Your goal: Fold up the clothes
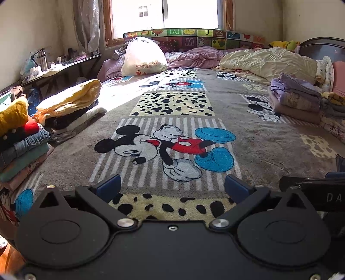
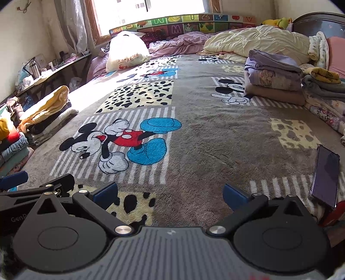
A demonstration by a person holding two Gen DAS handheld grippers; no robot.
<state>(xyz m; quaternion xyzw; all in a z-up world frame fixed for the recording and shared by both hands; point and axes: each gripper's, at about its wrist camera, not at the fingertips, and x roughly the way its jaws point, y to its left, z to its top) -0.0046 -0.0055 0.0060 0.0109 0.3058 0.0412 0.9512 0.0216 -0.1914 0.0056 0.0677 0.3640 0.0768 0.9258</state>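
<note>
Clothes are seen in folded stacks along the edges of the bed: one stack [image 1: 19, 140] of yellow, red, denim and green items at the near left edge, a second stack [image 1: 71, 105] topped by a pale yellow piece just beyond it, and a purple and beige stack [image 2: 273, 79] on the right side. The bed is covered by a grey plush blanket [image 2: 215, 133] printed with cartoon mouse figures, striped panels and spotted yellow squares; its middle is bare. The left gripper [image 1: 172, 189] is held low over the near edge of the blanket, its blue-padded jaws spread wide with nothing between them. The right gripper [image 2: 170, 193] is held beside it in the same way, wide apart and empty. A phone [image 2: 325, 174] is propped near the right gripper.

Toward the far end, a crumpled cream quilt [image 1: 269, 62], a pink sheet [image 1: 194, 56] and a white plastic bag [image 1: 143, 57] are laid. An alphabet play mat [image 1: 194, 38] is stood against the wall below a bright window [image 1: 163, 13]. A cluttered dark table [image 1: 60, 69] is set along the left wall, and sunlight is thrown across the left part of the blanket.
</note>
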